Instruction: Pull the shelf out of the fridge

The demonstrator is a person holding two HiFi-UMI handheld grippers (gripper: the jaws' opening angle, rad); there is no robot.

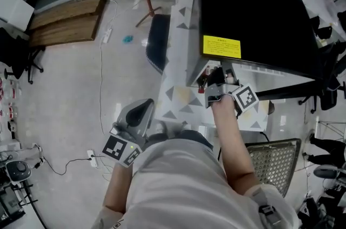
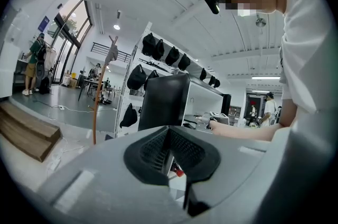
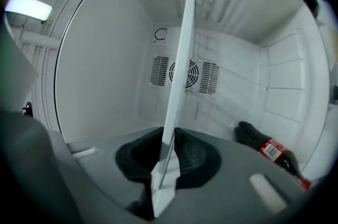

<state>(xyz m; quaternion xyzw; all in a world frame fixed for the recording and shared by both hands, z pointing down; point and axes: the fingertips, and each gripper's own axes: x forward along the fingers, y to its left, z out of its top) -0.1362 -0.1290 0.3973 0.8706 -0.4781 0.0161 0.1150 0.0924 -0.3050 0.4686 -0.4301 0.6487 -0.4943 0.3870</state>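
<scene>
Yellow sticker [image 1: 221, 47] on fridge [image 1: 254, 12]: print unreadable. Bottle label [image 3: 273, 150] illegible.

You're in an open lab-style workspace: a bare grey floor [image 1: 70, 98] crossed by loose cables [image 1: 100, 76], a power strip [image 1: 107, 34], wall racks [image 2: 163, 67] hung with black bags [image 2: 136, 77], tall windows [image 2: 71, 33], and people [image 2: 34, 62] working nearby.

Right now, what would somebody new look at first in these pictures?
The big black fridge with a yellow label fills the upper right of the head view. Inside it, the right gripper has its jaws shut on the white shelf, which cuts edge-on through the middle of the right gripper view. A dark bottle with a red label shows at that view's lower right.
</scene>
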